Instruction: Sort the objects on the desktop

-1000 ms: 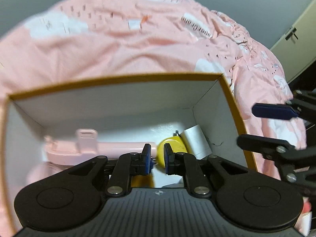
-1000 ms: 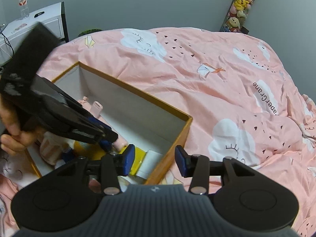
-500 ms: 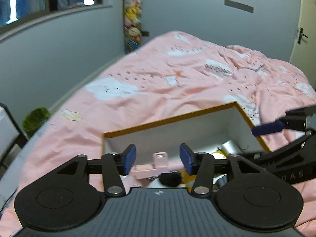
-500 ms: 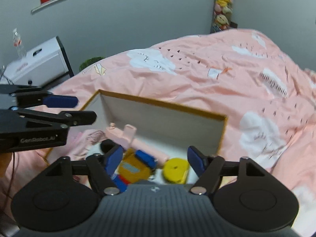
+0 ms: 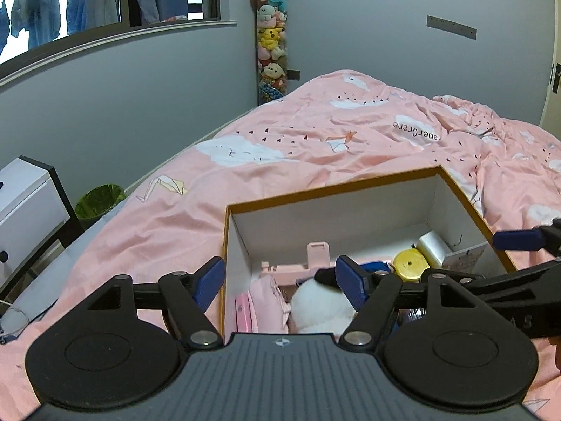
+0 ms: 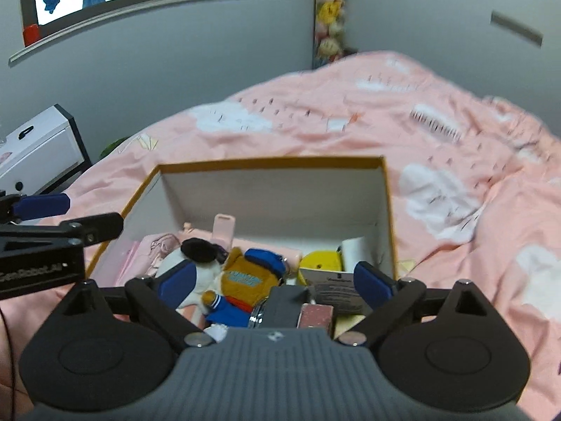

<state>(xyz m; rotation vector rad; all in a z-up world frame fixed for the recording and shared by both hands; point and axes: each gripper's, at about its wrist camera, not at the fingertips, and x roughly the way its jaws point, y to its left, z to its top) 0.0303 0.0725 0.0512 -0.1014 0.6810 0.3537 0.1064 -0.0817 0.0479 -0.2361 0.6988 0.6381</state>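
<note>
Two hand-held grippers, both with jaws spread wide and holding nothing. The left gripper (image 5: 280,282) points toward twelve o'clock, its blue fingertips (image 5: 210,280) well apart. The right gripper (image 6: 273,280) also points toward twelve o'clock, blue pads (image 6: 371,284) wide apart. Each appears side-on in the other's view, at three and nine o'clock.

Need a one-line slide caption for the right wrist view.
Open right gripper above the orange-rimmed box holding plush toys and a yellow disc on the pink bed.
</note>
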